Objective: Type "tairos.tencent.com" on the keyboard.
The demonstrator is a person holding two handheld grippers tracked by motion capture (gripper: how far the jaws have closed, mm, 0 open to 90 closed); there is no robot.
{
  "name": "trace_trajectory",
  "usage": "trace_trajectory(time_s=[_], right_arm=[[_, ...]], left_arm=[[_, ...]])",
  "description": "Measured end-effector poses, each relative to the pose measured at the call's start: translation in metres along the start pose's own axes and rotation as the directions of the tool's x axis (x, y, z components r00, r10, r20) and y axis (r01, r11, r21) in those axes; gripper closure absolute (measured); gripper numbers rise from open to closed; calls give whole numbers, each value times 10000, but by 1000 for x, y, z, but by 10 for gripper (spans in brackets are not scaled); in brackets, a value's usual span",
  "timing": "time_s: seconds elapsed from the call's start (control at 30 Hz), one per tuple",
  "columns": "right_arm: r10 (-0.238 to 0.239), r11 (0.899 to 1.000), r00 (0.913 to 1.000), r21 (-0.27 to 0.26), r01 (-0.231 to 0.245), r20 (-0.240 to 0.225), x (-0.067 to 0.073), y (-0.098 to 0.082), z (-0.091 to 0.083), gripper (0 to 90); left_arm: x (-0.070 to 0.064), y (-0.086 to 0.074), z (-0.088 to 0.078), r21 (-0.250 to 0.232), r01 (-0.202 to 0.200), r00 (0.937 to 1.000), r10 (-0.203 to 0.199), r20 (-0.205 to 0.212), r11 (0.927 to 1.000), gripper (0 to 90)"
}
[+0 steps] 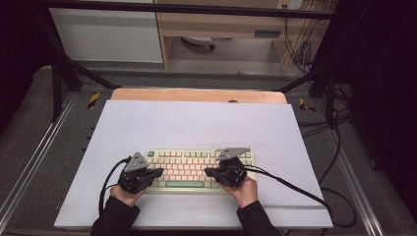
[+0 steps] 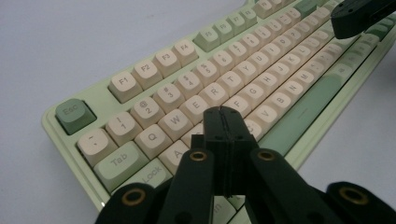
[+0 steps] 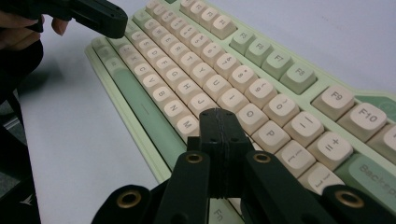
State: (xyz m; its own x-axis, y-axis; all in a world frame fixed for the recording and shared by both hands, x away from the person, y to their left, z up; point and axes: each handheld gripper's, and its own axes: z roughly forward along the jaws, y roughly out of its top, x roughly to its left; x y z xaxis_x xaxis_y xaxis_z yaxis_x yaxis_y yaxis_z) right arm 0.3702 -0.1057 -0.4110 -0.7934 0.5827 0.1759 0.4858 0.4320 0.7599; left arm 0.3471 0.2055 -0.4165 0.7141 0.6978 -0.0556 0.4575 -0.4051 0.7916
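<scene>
A pale green keyboard [image 1: 189, 167] with cream and green keycaps lies on the white board near the front. My left gripper [image 1: 158, 172] hovers over the keyboard's left end, jaws shut with nothing between them. In the left gripper view the shut tip [image 2: 224, 114] hangs over the keys near S and D of the keyboard [image 2: 196, 93]. My right gripper [image 1: 208, 172] sits over the right half, also shut and empty. In the right gripper view its tip [image 3: 219, 116] is above the keys near L and the comma on the keyboard [image 3: 224, 74].
The white board [image 1: 196, 123] covers a wooden table [image 1: 196, 94]. Black cables [image 1: 295, 189] trail from both grippers across the board's front. A dark metal frame [image 1: 59, 73] and grey floor surround the table.
</scene>
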Motion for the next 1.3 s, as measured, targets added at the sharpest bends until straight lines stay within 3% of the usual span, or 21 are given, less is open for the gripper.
trace_trajectory(time_s=[0.6,1.3], right_arm=[[335,9994,9994,-71,-335,84,-10,-16,-12,900],[251,9997,9997,-80,-251,49,-10,-16,-12,900]], left_arm=[[-8,18,10,67,-198,9998,197,70,9998,900],[-11,33,46,393,-58,10000,55,56,9992,900]])
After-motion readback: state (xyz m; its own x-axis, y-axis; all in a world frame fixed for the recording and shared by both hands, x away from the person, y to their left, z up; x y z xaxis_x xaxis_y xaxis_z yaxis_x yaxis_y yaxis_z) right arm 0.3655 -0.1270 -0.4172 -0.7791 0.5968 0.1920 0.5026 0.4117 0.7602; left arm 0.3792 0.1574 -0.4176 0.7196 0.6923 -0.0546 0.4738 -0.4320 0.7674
